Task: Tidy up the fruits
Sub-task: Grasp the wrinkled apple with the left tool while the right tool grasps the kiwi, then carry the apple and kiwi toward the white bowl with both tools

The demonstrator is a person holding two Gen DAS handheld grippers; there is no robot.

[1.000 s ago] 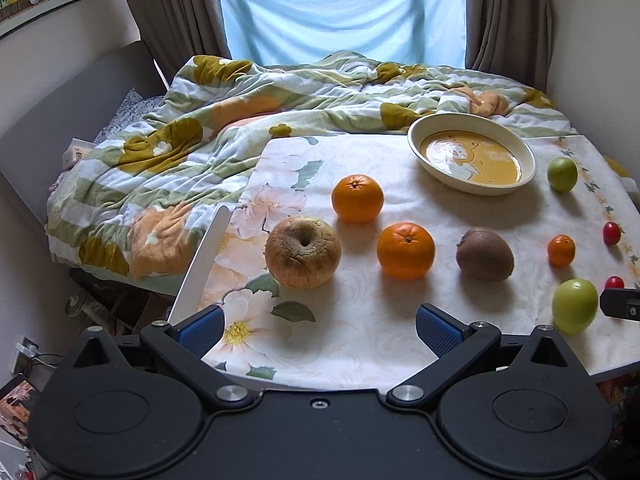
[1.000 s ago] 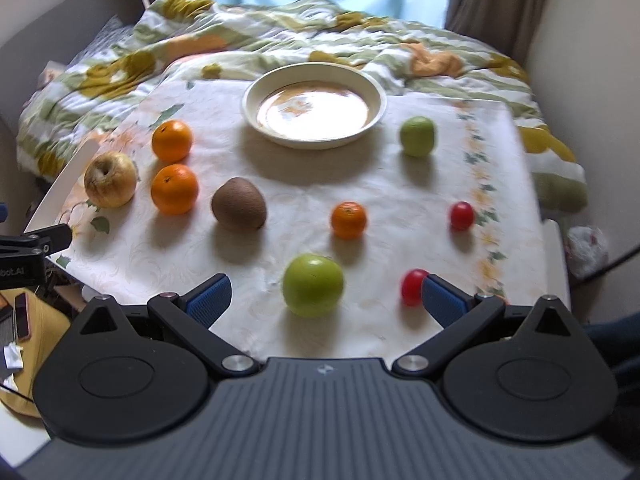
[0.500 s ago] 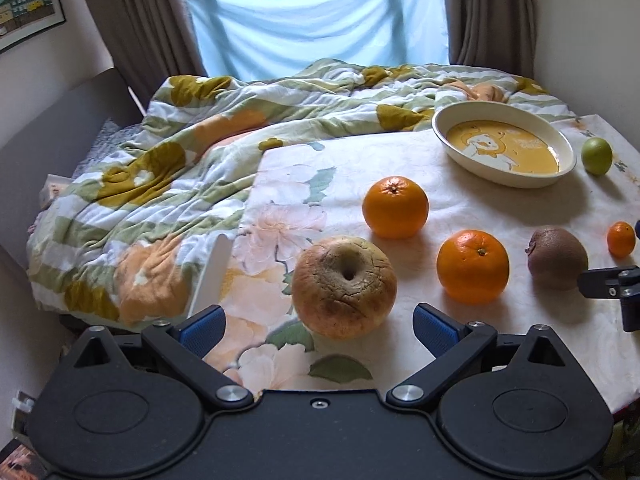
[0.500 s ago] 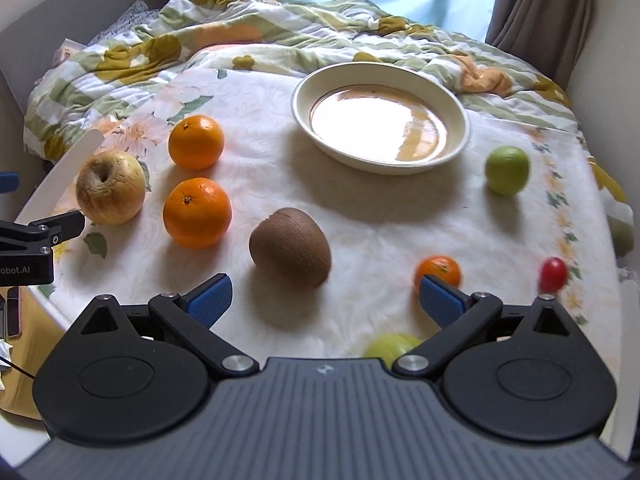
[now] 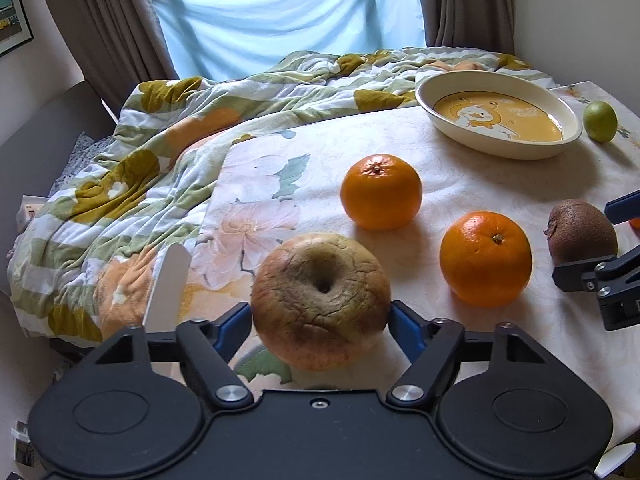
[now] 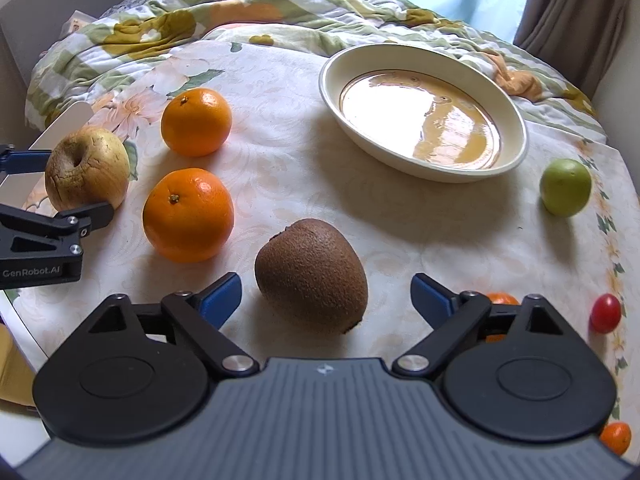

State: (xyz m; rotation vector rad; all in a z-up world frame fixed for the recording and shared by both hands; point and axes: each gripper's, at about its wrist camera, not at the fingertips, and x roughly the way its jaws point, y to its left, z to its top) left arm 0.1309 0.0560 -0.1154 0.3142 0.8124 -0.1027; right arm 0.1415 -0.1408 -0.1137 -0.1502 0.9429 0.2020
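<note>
Two grasps pending: left gripper (image 5: 320, 316) fingers open, bracketing apple (image 5: 320, 300); right gripper (image 6: 326, 290) fingers open, flanking kiwi (image 6: 312, 276). Next: close on each, then lift toward bowl (image 6: 424, 110) ahead.

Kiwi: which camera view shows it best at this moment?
The right wrist view: the kiwi lies whole and close, centred between the open fingers of the right gripper. In the left wrist view the kiwi sits far right, smaller, its right side partly hidden behind a blue finger.
</note>
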